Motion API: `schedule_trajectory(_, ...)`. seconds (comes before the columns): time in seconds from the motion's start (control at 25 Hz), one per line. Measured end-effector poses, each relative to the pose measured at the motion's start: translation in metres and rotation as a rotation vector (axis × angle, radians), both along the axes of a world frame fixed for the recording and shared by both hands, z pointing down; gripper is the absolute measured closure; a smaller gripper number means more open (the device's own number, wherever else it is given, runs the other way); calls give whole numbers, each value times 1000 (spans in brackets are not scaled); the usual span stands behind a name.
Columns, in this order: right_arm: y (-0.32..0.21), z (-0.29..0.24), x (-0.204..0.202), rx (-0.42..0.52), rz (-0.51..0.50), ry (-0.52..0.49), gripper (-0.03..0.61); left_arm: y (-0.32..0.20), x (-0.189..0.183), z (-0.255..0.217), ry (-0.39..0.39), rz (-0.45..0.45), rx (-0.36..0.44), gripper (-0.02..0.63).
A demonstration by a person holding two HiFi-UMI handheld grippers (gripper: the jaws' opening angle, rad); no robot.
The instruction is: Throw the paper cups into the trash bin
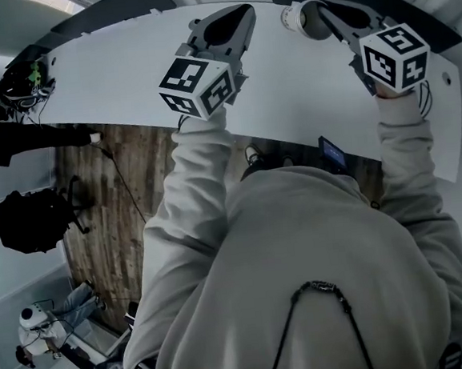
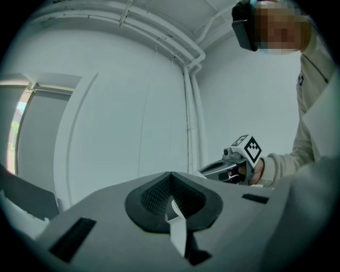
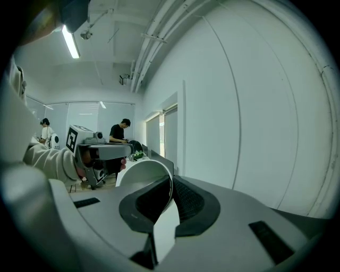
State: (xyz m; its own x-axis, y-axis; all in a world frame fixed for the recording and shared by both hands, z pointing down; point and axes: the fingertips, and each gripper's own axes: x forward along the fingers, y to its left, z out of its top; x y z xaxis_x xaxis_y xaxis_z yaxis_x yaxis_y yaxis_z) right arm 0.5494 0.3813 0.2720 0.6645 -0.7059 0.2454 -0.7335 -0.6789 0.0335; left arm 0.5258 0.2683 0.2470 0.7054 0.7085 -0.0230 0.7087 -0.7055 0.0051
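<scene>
- The right hand-held gripper (image 3: 171, 183) pinches the wall of a white round paper cup (image 3: 142, 172); the cup sticks out to the left of its jaws.
- The left hand-held gripper (image 2: 171, 175) has its jaws together, over the white flat bench (image 1: 125, 76).

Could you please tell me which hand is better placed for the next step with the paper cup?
Right. The right tool is shut on the wall of a paper cup, ready to carry to a bin. The left tool has its jaws together with no cup showing. No bin is in view.
</scene>
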Motion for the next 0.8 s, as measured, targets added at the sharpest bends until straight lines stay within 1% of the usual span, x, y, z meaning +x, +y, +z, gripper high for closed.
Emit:
schedule_trajectory(0.2,2,11,2,30,-32,-40,538,-3,-1,1,-3,-46,46,614)
schedule_trajectory(0.32,-8,16,1,26,-92,-39,538,-14,-8,3,-4,-110,41,614)
schedule_trajectory(0.4,-42,28,1,24,-157,-40,538,-47,-13,14,-13,-178,44,614)
schedule_trajectory(0.52,-109,42,-1,33,-278,-55,538,-110,-32,29,-34,-297,54,614)
schedule_trajectory(0.68,-176,31,-20,49,-434,-63,538,-167,-69,17,-39,-448,101,614)
schedule_trajectory(0.8,-242,36,-46,54,-549,-61,538,-224,-107,13,-22,-562,119,614)
